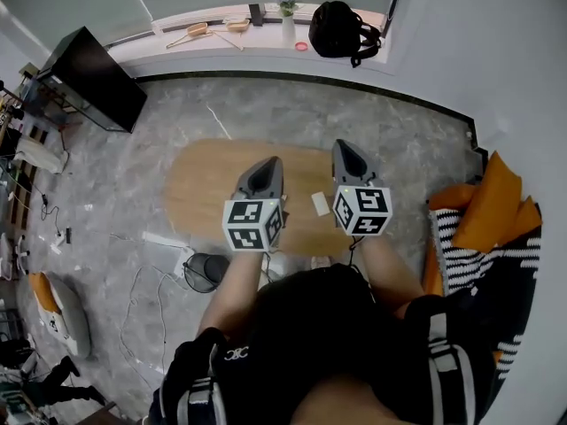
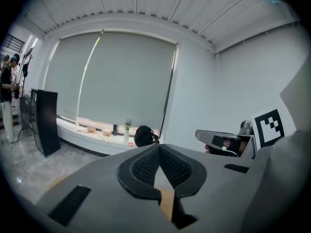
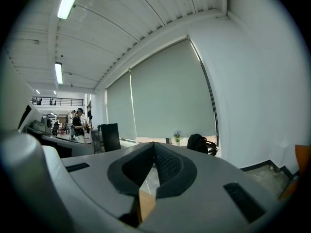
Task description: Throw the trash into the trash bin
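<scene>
grey left gripper and right gripper: jaws pressed together, empty, above wooden table.

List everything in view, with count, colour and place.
table: one, light wood, mid-floor
scrap: one, white, on the table between the grippers
trash bin: one, black, on the floor at the table's near edge
backpack: one, black, on the window sill
vase: one, pale, on the sill left of the backpack
cushions: a few, orange, far right
panel: one, black, far left
left gripper: grey, shut, empty, over the table
right gripper: grey, shut, empty, over the table
</scene>
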The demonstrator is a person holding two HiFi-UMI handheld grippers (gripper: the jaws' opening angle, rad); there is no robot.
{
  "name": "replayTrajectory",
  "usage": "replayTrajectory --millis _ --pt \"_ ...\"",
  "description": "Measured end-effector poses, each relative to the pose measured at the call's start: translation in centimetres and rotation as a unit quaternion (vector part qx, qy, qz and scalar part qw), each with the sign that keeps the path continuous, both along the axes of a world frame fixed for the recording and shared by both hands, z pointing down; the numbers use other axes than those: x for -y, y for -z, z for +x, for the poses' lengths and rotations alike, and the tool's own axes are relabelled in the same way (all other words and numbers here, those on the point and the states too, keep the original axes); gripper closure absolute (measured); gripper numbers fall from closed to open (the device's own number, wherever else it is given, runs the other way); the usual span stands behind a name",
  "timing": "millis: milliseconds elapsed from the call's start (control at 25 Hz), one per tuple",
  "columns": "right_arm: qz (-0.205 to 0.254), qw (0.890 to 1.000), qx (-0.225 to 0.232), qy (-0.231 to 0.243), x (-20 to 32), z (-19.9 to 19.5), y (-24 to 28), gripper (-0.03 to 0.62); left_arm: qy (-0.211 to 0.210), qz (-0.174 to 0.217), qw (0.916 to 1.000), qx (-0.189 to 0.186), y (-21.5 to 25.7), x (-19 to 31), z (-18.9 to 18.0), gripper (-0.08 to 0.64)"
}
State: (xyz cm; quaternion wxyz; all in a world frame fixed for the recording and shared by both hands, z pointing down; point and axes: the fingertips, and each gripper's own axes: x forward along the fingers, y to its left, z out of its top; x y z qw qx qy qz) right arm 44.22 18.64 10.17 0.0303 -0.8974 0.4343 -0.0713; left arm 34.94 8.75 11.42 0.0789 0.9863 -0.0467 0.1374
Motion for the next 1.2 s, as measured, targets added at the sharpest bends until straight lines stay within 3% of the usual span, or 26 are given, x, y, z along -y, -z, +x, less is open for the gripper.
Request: replayTrajectory --millis 160,280,560,920,1200 --pt "-0.029 0.999 0.024 0.003 0.3 0.0 -3.3 0.580 -0.004 -0.023 0.9994 0.024 -2.7 0.2 0.4 0.548" --pt "-0.061 0.996 0.053 0.026 0.8 -0.1 -6.6 0.462 -0.005 -0.038 0.9984 0.041 -4.9 0.0 0.8 0.548" --pt "-0.146 0.985 0.091 0.029 0.8 0.4 -16.1 0.439 -0.002 -0.074 0.9932 0.089 -11.8 0.0 1.5 0.548" --pt "-0.228 0.957 0.169 0.063 1.2 -1.3 -32.3 0.425 0.042 -0.131 0.9752 0.173 -27.3 1.0 -0.6 0.548" --pt "-0.277 0.937 0.202 0.070 1.7 -1.4 -45.4 0.407 0.048 -0.156 0.9636 0.211 -39.8 0.4 -1.1 0.548"
